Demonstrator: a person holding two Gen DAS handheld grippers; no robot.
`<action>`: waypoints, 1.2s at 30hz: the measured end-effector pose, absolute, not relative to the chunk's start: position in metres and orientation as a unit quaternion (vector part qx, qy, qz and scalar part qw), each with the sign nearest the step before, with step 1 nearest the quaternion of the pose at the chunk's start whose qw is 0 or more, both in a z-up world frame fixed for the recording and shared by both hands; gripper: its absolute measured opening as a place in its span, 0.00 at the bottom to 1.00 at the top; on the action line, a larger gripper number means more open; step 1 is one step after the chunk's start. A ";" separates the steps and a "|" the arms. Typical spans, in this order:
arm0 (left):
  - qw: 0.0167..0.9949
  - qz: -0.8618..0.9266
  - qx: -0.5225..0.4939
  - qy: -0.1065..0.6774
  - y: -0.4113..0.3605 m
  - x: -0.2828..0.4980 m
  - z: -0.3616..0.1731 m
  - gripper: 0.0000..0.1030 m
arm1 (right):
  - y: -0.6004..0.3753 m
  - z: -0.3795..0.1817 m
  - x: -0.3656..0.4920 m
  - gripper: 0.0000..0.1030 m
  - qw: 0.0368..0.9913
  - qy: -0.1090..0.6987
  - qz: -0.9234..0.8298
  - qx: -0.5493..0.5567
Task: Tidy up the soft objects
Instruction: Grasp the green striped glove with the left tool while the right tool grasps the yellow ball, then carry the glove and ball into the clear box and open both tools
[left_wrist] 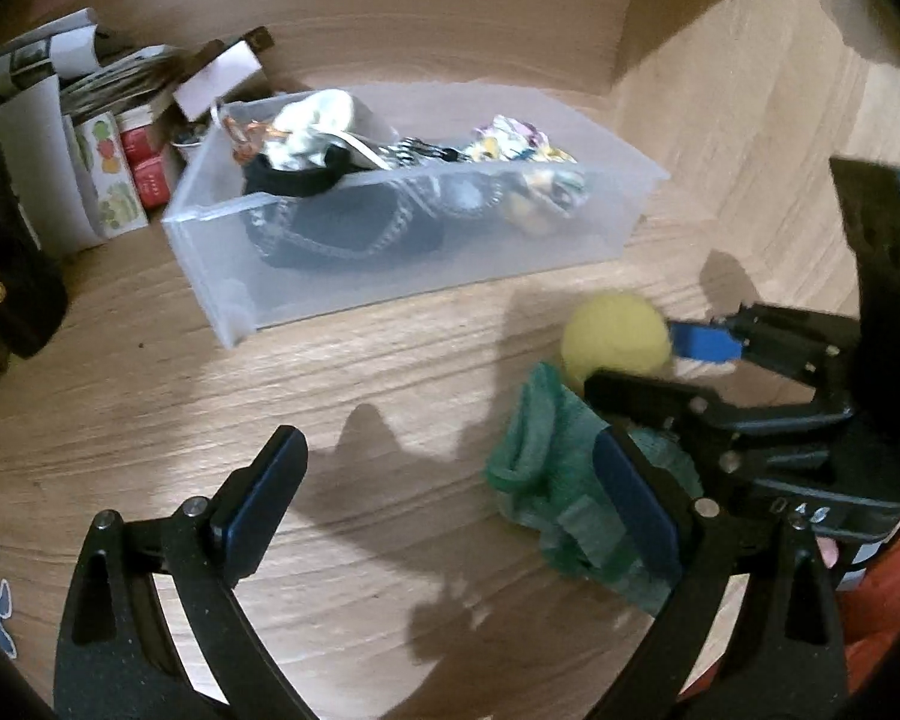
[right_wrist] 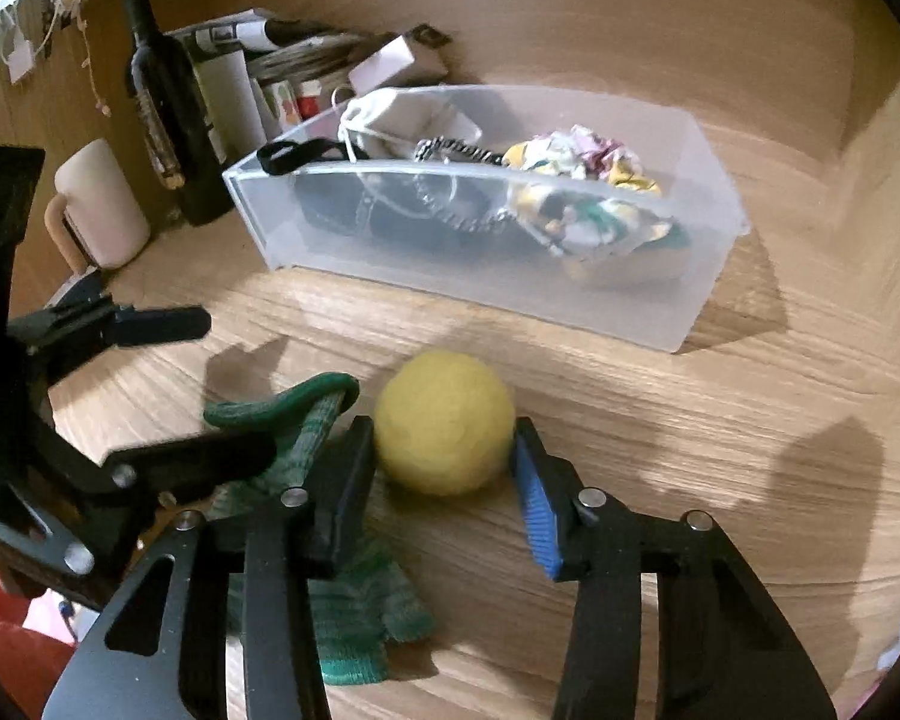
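Observation:
A yellow soft ball [right_wrist: 444,423] lies on the wooden table, also in the left wrist view [left_wrist: 615,343]. My right gripper [right_wrist: 441,474] has its pads on both sides of the ball, touching it. A green knitted glove [right_wrist: 354,594] lies to the left of the ball, partly under the right gripper's left finger; in the left wrist view the glove [left_wrist: 546,468] sits by my left gripper's right finger. My left gripper [left_wrist: 450,498] is wide open and empty above bare table. A translucent plastic bin [left_wrist: 390,276] holds several soft items.
The bin [right_wrist: 630,306] stands behind the ball, with a black pouch, a white bag and patterned cloth inside. A dark bottle [right_wrist: 171,114], a white mug [right_wrist: 99,204] and stacked boxes [left_wrist: 108,180] stand at the back left by the wooden wall.

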State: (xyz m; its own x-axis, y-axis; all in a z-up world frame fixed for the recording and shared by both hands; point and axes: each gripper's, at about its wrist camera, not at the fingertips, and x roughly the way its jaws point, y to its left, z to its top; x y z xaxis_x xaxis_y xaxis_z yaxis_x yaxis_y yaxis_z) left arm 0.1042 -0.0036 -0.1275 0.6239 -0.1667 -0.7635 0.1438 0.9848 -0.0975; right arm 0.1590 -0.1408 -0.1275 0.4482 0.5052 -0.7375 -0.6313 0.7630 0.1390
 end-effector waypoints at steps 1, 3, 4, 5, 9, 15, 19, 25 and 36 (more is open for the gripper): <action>0.901 -0.090 -0.010 0.425 -0.007 0.103 -0.129 0.88 | -0.145 -0.126 0.157 0.40 0.850 0.401 0.333 -0.074; 0.898 -0.099 -0.003 0.429 -0.014 0.103 -0.131 0.78 | -0.154 -0.121 0.155 0.40 0.857 0.394 0.326 -0.067; 0.896 -0.102 -0.001 0.431 -0.017 0.104 -0.132 0.72 | -0.157 -0.120 0.154 0.40 0.860 0.392 0.322 -0.064; 0.895 -0.104 -0.002 0.434 -0.019 0.105 -0.134 0.70 | -0.162 -0.118 0.153 0.40 0.863 0.388 0.317 -0.061; 0.893 -0.108 -0.005 0.437 -0.029 0.106 -0.136 0.41 | -0.173 -0.111 0.149 0.40 0.873 0.378 0.304 -0.053; 0.896 -0.121 -0.007 0.428 -0.040 0.102 -0.130 0.12 | -0.185 -0.100 0.143 0.40 0.883 0.360 0.297 -0.046; 0.900 -0.130 -0.035 0.416 -0.030 0.101 -0.116 0.10 | -0.188 -0.091 0.142 0.40 0.889 0.345 0.298 -0.041; 0.918 -0.115 -0.046 0.376 -0.018 0.101 -0.087 0.10 | -0.181 -0.074 0.146 0.40 0.896 0.320 0.306 -0.028; 0.960 -0.072 -0.049 0.268 0.016 0.110 -0.016 0.10 | -0.165 -0.042 0.167 0.40 0.910 0.273 0.311 -0.020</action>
State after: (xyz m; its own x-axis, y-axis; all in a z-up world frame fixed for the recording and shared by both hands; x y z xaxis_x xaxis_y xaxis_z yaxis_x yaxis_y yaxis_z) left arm 0.1098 0.0157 -0.0161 0.8462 -0.1647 -0.5068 0.1123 0.9848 -0.1326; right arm 0.1667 -0.1648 -0.0421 0.6575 0.5557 -0.5089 -0.5770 0.8056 0.1342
